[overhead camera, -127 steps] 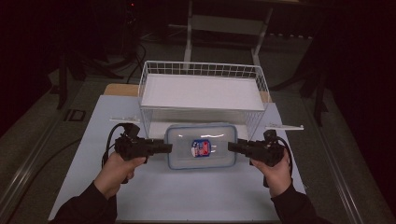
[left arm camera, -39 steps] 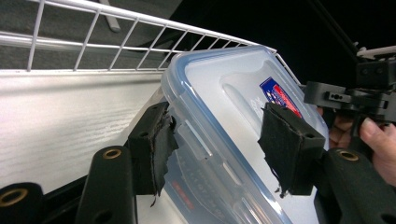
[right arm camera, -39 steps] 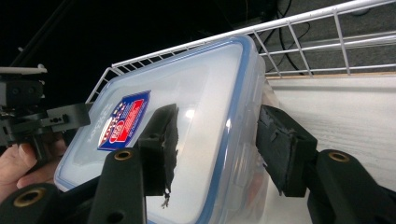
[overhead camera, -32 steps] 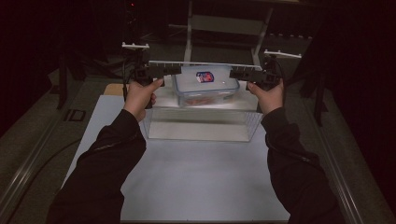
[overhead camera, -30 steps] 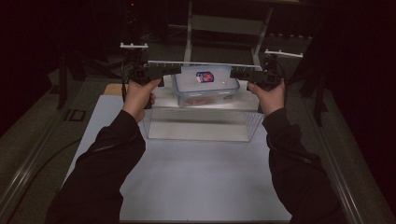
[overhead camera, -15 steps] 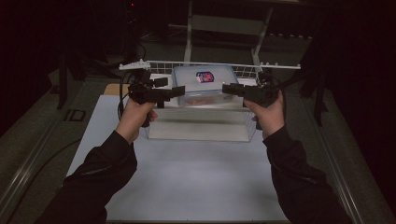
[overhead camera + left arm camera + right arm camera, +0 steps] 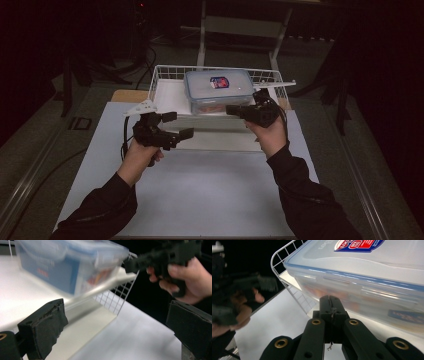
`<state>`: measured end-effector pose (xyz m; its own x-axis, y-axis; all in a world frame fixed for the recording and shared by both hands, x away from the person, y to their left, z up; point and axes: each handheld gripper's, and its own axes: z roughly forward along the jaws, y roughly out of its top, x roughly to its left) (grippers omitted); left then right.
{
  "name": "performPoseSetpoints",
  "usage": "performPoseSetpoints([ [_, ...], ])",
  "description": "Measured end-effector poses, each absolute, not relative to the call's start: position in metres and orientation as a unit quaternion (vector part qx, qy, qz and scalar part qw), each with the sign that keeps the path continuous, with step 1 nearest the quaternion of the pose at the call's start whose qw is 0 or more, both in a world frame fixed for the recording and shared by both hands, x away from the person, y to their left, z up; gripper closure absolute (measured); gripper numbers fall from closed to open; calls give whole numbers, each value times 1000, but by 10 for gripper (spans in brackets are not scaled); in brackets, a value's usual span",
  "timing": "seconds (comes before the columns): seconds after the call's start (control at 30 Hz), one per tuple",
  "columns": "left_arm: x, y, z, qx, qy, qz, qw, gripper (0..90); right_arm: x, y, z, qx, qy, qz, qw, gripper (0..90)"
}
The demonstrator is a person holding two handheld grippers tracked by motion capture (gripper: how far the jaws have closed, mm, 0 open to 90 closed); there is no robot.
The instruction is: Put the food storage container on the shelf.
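Fingers [image 7: 42,327] of the left gripper [image 7: 175,126] gape wide around nothing; the right gripper [image 7: 331,308] is pressed closed, empty, near the lidded container [image 7: 218,90] atop the wire basket [image 7: 165,76]. Its gripper view reveals orange contents; the high view shows the white table [image 7: 210,195].

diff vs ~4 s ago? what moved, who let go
The container went from the mat up onto the wire rack. The left gripper has let go and pulled back, open; the right gripper, shut, sits at the container's side. Rack and mat unchanged.
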<state>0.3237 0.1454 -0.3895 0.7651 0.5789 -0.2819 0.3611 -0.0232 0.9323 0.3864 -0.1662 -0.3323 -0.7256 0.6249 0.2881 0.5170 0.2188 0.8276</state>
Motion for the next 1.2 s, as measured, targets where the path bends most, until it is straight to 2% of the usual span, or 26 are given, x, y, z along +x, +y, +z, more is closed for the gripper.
performPoseSetpoints([
  [0.37, 314, 145, -418, 719, 338, 77, 602, 24, 399, -139, -337, 369, 782, 499, 53, 898],
  [1.0, 310, 141, -423, 729, 328, 77, 596, 24, 422, -119, -338, 387, 774, 499, 50, 896],
  [1.2, 309, 141, -424, 729, 327, 78, 596, 24, 415, -116, -334, 376, 777, 502, 54, 878],
])
